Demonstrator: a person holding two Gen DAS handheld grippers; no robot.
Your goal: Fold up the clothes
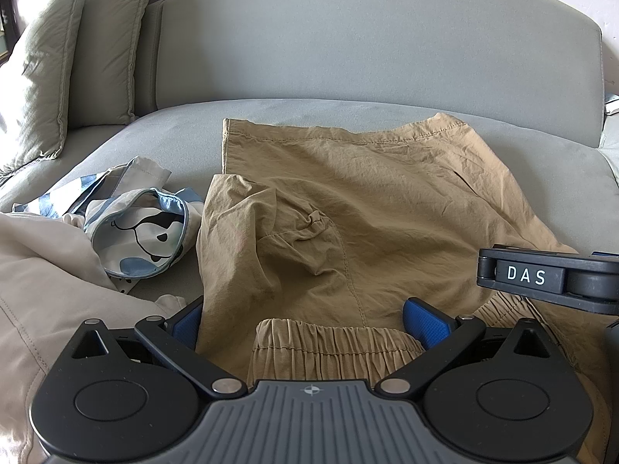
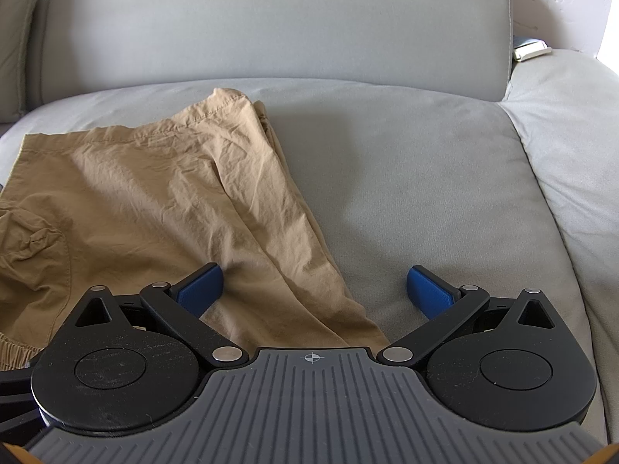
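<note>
Tan shorts (image 1: 367, 201) lie spread on a grey sofa seat (image 1: 185, 131), elastic waistband (image 1: 332, 344) nearest me, leg hems toward the backrest. My left gripper (image 1: 305, 321) is open, its blue fingers straddling the waistband's left part. The right gripper's body (image 1: 549, 276), marked DAS, shows at the right edge of the left wrist view. In the right wrist view the shorts (image 2: 147, 201) fill the left half, and my right gripper (image 2: 313, 290) is open over their right side edge, left fingertip on the cloth, right one above bare cushion.
A crumpled panda-print garment (image 1: 143, 228) and a beige garment (image 1: 50, 270) lie left of the shorts. Two grey-green pillows (image 1: 42, 77) lean at the far left. The sofa backrest (image 2: 271, 27) rises behind, and bare seat cushion (image 2: 425, 178) stretches to the right.
</note>
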